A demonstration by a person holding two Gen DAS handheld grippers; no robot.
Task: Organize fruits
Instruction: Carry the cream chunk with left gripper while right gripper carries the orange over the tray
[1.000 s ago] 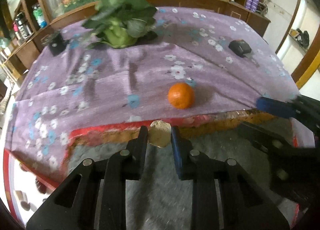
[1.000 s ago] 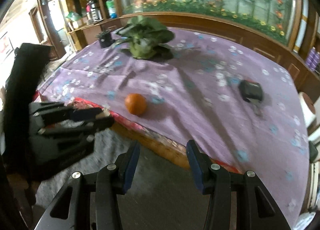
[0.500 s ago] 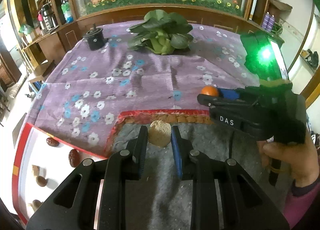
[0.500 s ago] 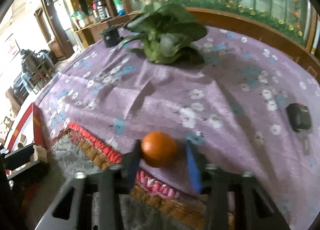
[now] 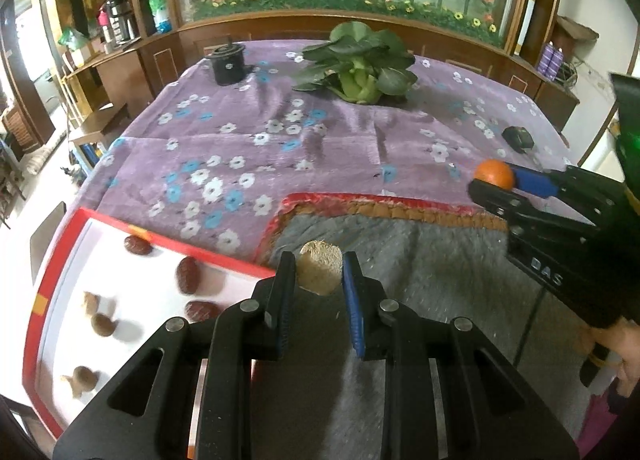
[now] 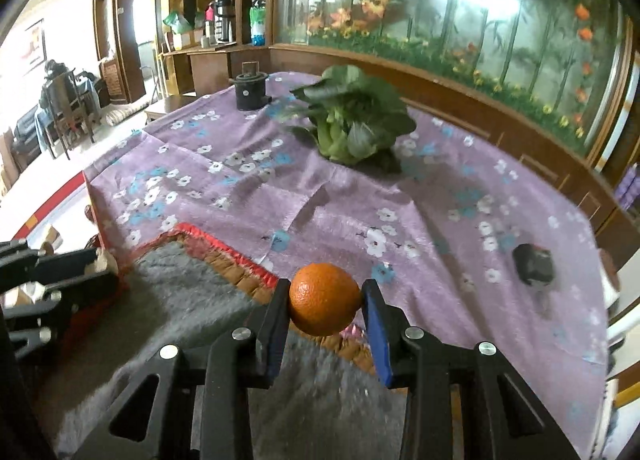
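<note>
My left gripper (image 5: 319, 274) is shut on a small tan fuzzy fruit (image 5: 320, 273), held above the grey underside of the folded-back cloth. To its left lies a white tray with a red rim (image 5: 52, 280) holding red dates (image 5: 188, 280) and small brown fruits (image 5: 102, 324). My right gripper (image 6: 325, 302) is shut on an orange (image 6: 325, 299), held above the cloth's folded edge; it also shows at the right of the left wrist view (image 5: 494, 180), with the orange (image 5: 494, 175) at its tip.
A purple flowered tablecloth (image 5: 320, 132) covers the table, its near corner folded back to grey (image 5: 420, 260). A leafy green vegetable (image 5: 360, 64), a black jar (image 5: 228, 64) and a small black object (image 5: 518, 139) sit on it. A wooden cabinet with a glass front stands behind.
My right gripper closed on the orange and lifted it off the cloth. My left gripper moved left with the tan fruit, bringing the tray into view.
</note>
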